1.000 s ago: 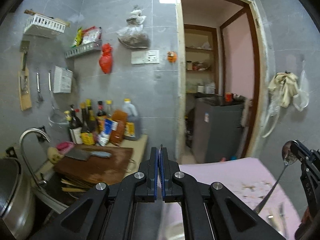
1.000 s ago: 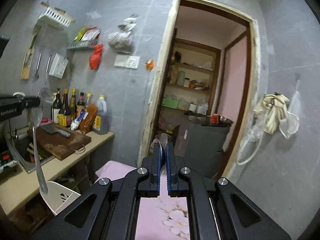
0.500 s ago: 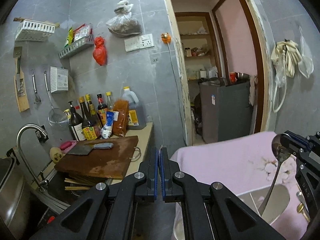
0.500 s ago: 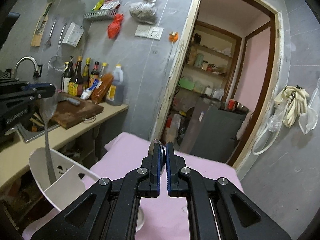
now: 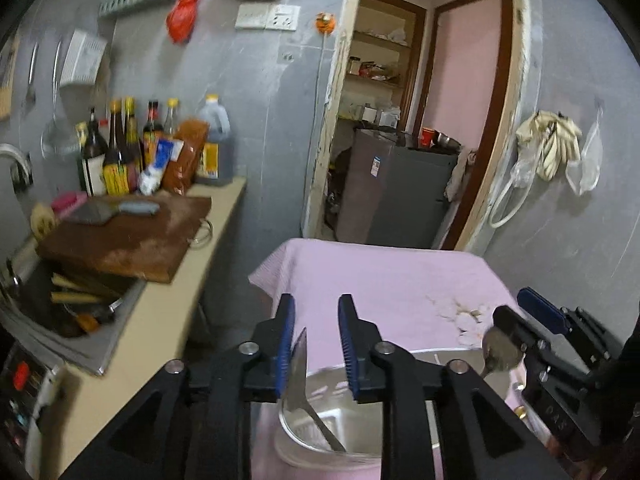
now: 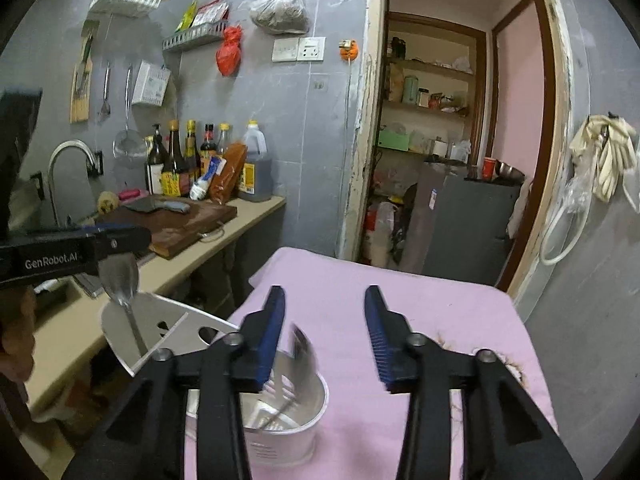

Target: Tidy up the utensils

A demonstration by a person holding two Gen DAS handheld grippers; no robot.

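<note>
A white utensil holder stands on a table under a pink cloth. My left gripper hangs just above it, jaws opening. A metal spoon stands edge-on between the pads, leaning at the left one, handle down in the holder. My right gripper is also opening over the holder. Its spoon is blurred beside the left pad, loose, handle in the holder. Each wrist view shows the other gripper with its spoon.
A beige counter runs along the left with a wooden chopping board, a cleaver, several bottles and a sink with a tap. Behind the table an open doorway shows a grey cabinet. Gloves hang on the right wall.
Both grippers have sunk towards the holder and tilted down. Their jaws, shut on the spoons before, now stand apart, and the spoon handles have gone down into the holder.
</note>
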